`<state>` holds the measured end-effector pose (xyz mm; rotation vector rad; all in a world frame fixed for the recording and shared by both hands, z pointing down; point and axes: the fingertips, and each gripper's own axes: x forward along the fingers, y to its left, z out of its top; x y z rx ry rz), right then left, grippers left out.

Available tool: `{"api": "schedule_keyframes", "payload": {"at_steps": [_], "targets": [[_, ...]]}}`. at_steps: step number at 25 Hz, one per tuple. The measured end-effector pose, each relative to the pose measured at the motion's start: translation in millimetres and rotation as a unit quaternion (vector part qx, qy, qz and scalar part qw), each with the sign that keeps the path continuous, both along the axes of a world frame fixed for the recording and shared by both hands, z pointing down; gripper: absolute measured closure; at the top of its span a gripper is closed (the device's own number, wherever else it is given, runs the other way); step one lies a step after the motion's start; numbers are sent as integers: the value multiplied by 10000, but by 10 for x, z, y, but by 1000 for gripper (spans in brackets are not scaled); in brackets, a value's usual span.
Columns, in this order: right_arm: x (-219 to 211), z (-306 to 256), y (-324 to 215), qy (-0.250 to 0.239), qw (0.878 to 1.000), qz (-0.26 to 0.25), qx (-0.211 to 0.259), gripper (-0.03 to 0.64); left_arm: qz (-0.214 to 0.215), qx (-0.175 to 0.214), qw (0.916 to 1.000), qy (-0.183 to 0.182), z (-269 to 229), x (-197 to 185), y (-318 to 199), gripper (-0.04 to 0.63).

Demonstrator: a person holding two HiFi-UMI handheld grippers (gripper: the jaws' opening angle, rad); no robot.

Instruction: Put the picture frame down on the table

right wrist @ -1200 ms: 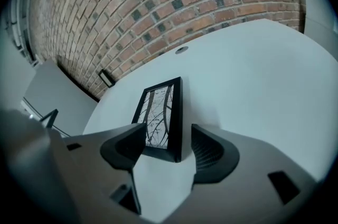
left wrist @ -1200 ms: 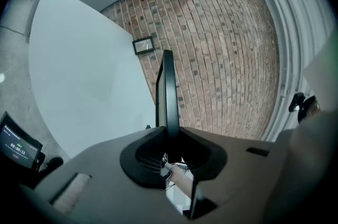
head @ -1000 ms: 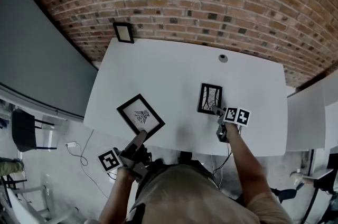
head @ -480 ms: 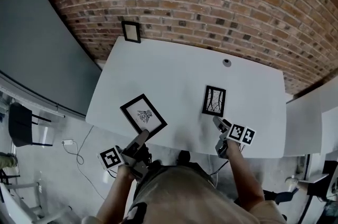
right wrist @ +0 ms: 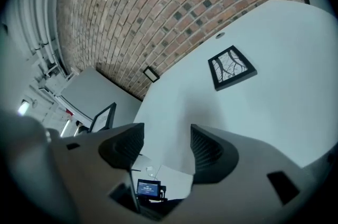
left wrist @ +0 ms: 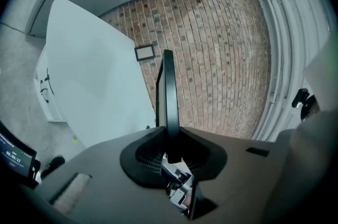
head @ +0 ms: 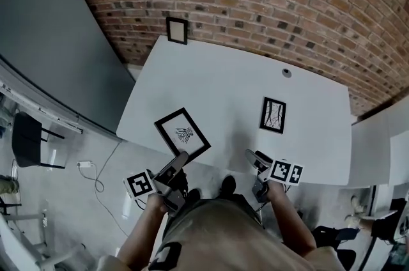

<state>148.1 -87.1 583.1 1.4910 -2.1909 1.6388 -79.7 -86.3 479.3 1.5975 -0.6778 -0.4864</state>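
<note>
A black picture frame with a line drawing (head: 183,133) hangs over the table's front left edge, its face up. My left gripper (head: 181,161) is shut on its near corner. In the left gripper view the frame (left wrist: 168,96) shows edge-on, pinched between the jaws of the left gripper (left wrist: 168,136). A second black frame (head: 273,115) lies flat on the white table (head: 223,84) to the right. My right gripper (head: 251,156) is at the table's front edge, apart from that frame, open and empty. In the right gripper view the right gripper (right wrist: 166,138) stands wide, with the lying frame (right wrist: 231,67) well ahead.
A small black frame (head: 177,30) leans on the brick wall at the table's back left corner. A round cable grommet (head: 287,72) sits near the back right. A grey partition (head: 57,52) stands to the left, and a second white desk (head: 377,148) adjoins on the right.
My right gripper has drawn back from the lying frame's near edge to the table's front edge and risen. The left gripper still grips its frame and has shifted a little.
</note>
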Motion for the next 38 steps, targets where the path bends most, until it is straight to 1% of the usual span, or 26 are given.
{"api": "schedule_keyframes", "payload": {"at_steps": [5, 8, 12, 15, 16, 17, 18, 19, 20, 22, 24, 26, 29, 35, 38], "targets": [[-532, -13, 313, -143, 9997, -180, -52, 362, 35, -4, 10000, 21, 41, -317, 208, 538], [-764, -9, 490, -117, 9996, -244, -54, 362, 70, -14, 10000, -30, 94, -500, 298, 538], [-973, -4, 752, -179, 9997, -154, -85, 362, 111, 68, 9999, 4, 88, -714, 372, 538], [-1121, 16, 946, -466, 9988, 8, -168, 365, -32, 53, 10000, 42, 84, -966, 390, 538], [-1168, 17, 990, -588, 9981, 75, -182, 375, -61, 69, 9999, 44, 78, -1049, 393, 538], [-1210, 14, 1026, -669, 9975, 127, -178, 399, -69, 83, 9999, 32, 77, -1119, 396, 538], [-1252, 8, 1059, -698, 9973, 145, -157, 435, -64, 86, 9999, 17, 80, -1176, 401, 538], [-1299, -1, 1093, -686, 9975, 120, -132, 486, -54, 88, 9999, 9, 84, -1219, 405, 538], [-1351, -12, 1130, -652, 9978, 55, -119, 565, -41, 102, 9999, 13, 87, -1250, 407, 538], [-1455, -32, 1204, -558, 9982, -146, -137, 598, 4, 152, 9999, 66, 82, -1255, 406, 538], [-1571, -39, 1283, -476, 9981, -351, -158, 601, 62, 162, 9997, 160, 76, -1221, 430, 538], [-1668, -9, 1377, -456, 9975, -496, -228, 601, 24, 84, 9995, 290, 83, -1216, 484, 538], [-1656, 72, 1467, -411, 9973, -468, -396, 601, -92, -10, 9987, 494, 89, -1265, 548, 538], [-1607, 71, 1499, -341, 9973, -429, -481, 601, -34, -70, 9992, 397, 142, -1303, 595, 538], [-1606, 77, 1493, -291, 9972, -482, -490, 601, 45, -72, 9993, 371, 163, -1244, 590, 538]]}}
